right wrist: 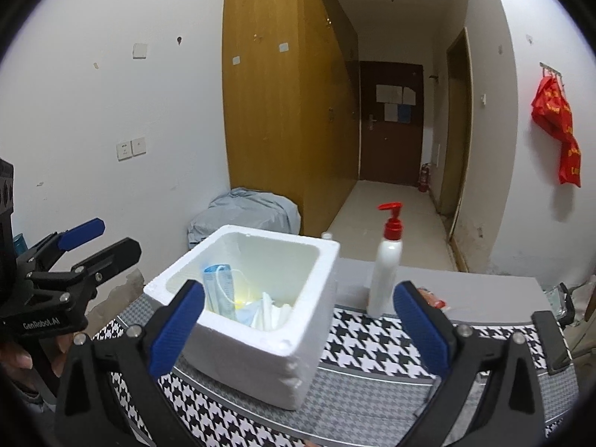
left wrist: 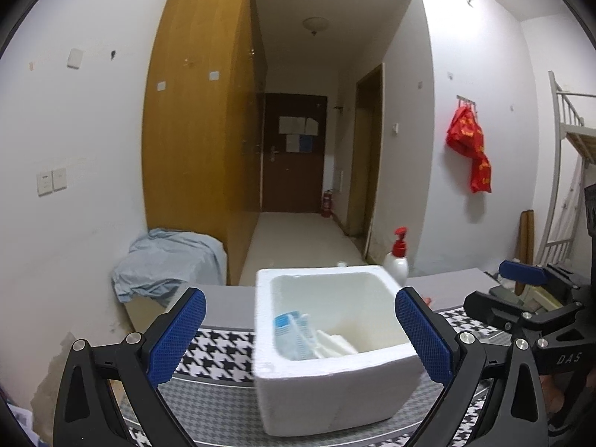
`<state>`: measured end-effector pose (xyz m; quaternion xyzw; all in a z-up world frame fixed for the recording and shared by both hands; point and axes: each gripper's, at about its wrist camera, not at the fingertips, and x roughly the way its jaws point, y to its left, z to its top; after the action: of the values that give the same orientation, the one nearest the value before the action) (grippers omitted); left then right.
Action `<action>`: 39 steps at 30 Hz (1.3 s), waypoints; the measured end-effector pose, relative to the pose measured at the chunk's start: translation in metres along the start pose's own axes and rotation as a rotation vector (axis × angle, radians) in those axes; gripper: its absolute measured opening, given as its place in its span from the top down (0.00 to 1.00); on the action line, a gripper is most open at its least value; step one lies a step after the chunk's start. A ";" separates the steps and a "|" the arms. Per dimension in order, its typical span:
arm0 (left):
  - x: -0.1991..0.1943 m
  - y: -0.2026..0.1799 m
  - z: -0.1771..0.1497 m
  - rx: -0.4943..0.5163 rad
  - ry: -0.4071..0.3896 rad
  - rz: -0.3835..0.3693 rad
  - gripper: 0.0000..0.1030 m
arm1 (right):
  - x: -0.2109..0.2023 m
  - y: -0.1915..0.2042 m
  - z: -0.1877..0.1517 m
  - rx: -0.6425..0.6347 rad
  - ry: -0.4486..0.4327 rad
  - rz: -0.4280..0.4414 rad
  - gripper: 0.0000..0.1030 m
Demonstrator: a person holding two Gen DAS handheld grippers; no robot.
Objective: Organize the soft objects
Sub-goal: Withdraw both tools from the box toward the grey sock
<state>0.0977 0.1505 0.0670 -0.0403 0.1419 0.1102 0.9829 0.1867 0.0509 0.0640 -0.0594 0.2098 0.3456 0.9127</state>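
Inside the foam box (left wrist: 327, 383), half-hidden masks (right wrist: 219, 290) lie blurred; left gripper (left wrist: 300, 335) and right gripper (right wrist: 298, 326) gape wide, empty

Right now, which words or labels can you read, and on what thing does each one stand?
"DAS": on the right gripper, seen from the left wrist.
"GenRobot.AI": on the left gripper, seen from the right wrist.
Yellow print on the red bag: too blurred.
Papers on the door: too small.
Blue packet in the foam box: unreadable.
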 end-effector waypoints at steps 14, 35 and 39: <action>-0.005 -0.050 0.005 0.032 -0.020 -0.089 0.01 | -0.039 -0.047 -0.014 0.066 -0.037 -0.077 0.00; -0.002 -0.086 -0.006 0.082 -0.011 -0.200 0.01 | -0.081 -0.080 -0.042 0.117 -0.070 -0.242 0.00; -0.005 -0.091 -0.010 0.090 -0.024 -0.213 0.01 | -0.082 -0.081 -0.048 0.122 -0.067 -0.247 0.00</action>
<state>0.1109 0.0601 0.0634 -0.0098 0.1298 -0.0011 0.9915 0.1680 -0.0724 0.0522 -0.0177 0.1908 0.2193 0.9567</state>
